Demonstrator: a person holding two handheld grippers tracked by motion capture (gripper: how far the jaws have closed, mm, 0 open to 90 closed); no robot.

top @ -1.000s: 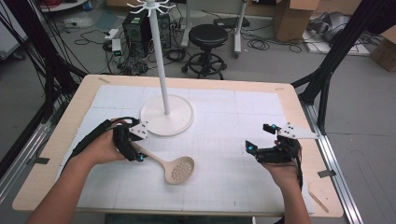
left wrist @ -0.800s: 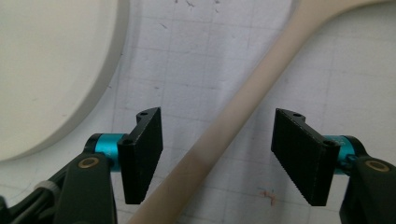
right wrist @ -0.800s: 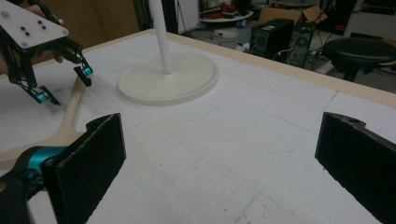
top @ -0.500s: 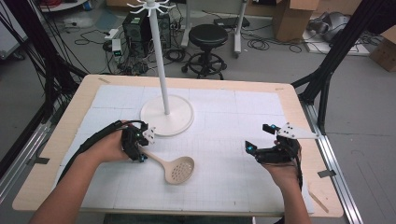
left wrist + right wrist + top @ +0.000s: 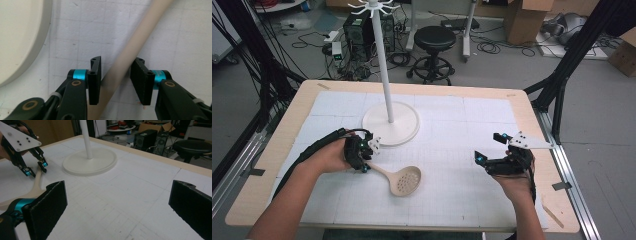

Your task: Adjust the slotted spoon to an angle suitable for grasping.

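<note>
Cluttered lab floor lies beyond the bench [image 5: 532, 107]: a stool, cables, cardboard boxes. On the gridded white mat stands a white hook stand [image 5: 390, 120], its round base near the far middle. Nearer you lies a beige slotted spoon [image 5: 399, 178], bowl toward your side, handle running up and left.

Your left claw [image 5: 362, 159] is down at the handle's end, and the left gripper view shows the handle [image 5: 130, 52] passing slantwise between the two jaws, which are parted on either side of it with a gap at each face, so nothing is pinched yet. Judging by this, the step in hand is taking hold of the handle. To do it well, turn the claw so the pads meet the handle square rather than at a slant, keep it centred between them, and close gently so the round handle does not roll or squirt out. Mind the stand's base just beside you.

Your right claw [image 5: 497, 155] rests well apart on the right, jaws spread wide and holding nothing.
</note>
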